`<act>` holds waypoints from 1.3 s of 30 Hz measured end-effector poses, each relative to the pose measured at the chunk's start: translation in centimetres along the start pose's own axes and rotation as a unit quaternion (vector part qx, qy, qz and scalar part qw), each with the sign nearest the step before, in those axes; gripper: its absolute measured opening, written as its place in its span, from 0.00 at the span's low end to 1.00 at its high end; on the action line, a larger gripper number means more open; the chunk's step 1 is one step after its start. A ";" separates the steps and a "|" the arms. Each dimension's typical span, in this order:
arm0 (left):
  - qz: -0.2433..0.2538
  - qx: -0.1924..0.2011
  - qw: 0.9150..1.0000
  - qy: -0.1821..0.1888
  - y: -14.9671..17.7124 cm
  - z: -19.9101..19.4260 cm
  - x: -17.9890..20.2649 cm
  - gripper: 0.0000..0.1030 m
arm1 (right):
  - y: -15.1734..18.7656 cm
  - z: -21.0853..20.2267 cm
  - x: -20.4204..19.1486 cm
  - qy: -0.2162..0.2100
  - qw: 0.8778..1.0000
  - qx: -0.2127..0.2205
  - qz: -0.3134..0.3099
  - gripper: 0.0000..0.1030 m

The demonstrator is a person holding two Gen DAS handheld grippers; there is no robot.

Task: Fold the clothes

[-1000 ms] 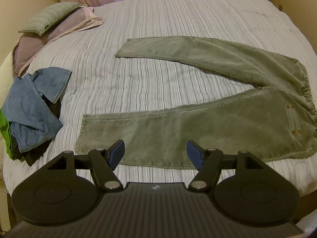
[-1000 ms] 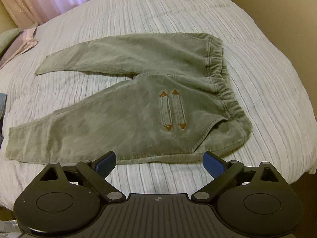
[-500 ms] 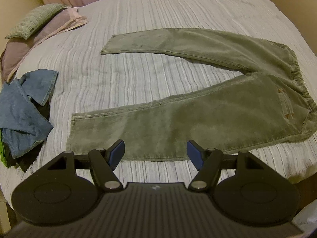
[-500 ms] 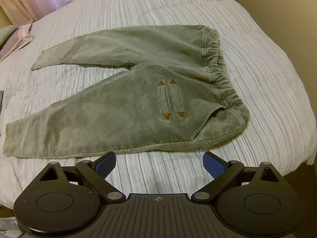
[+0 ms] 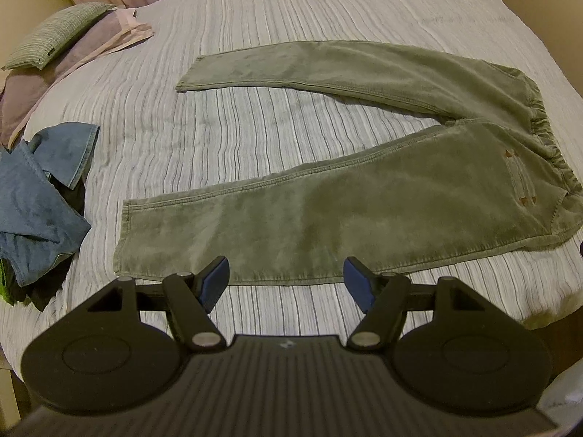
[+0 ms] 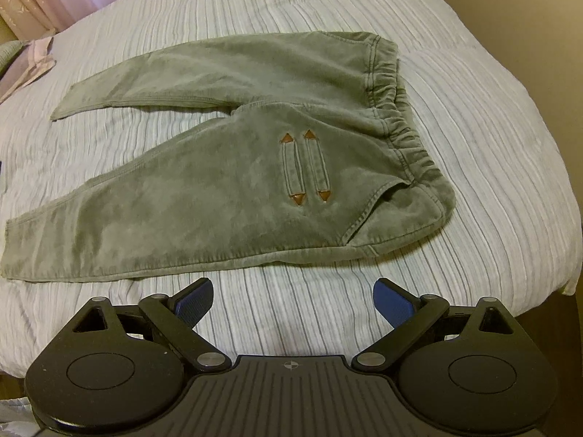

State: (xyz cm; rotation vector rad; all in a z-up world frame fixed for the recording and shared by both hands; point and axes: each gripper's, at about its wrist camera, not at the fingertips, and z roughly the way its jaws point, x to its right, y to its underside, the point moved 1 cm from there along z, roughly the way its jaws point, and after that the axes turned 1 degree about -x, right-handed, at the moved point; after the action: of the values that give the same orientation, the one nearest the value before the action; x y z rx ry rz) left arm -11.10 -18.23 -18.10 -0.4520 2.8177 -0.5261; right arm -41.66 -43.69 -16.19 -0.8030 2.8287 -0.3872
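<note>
Left wrist view, trousers (image 5: 328,218) nearer, unmoved

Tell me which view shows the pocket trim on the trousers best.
The right wrist view. There the pocket trim sits near centre, both strips and their brown tips clear. In the left wrist view the same trim is small and foreshortened near the right edge of the trousers.

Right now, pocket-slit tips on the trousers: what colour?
Brown triangular tips on the trousers; clearest in the right wrist view.
</note>
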 end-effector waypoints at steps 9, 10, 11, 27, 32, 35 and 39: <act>-0.006 -0.008 1.000 -0.004 -0.3 0.2 0.2 0.64 | -0.7 0.5 0.2 -0.005 1.000 -0.004 -0.006 0.94; -0.007 -0.009 1.000 -0.005 -0.3 0.2 0.3 0.64 | -0.8 0.5 0.3 -0.005 1.000 -0.004 -0.007 0.94; -0.008 -0.009 1.000 -0.006 -0.4 0.3 0.3 0.64 | -0.9 0.5 0.3 -0.005 1.000 -0.004 -0.009 0.94; -0.051 -0.013 0.999 -0.015 -2.5 0.9 3.7 0.64 | -4.9 2.7 4.0 -0.024 0.999 -0.018 -0.040 0.94; -0.069 -0.025 0.997 -0.031 -2.6 1.5 4.7 0.64 | -6.7 4.9 5.8 -0.036 0.997 -0.036 -0.052 0.94; -0.078 -0.033 0.995 -0.043 -2.6 1.9 5.1 0.64 | -7.7 6.4 6.8 -0.040 0.996 -0.046 -0.065 0.94; -0.088 -0.042 0.994 -0.050 -2.6 2.5 5.5 0.64 | -8.9 8.2 8.1 -0.045 0.996 -0.052 -0.060 0.94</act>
State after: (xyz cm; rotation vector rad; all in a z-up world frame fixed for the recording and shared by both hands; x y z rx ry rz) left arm -14.77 -23.20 -20.27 -0.7283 2.7274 -0.4058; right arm -42.20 -56.98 -22.11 -0.9892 2.7435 -0.2145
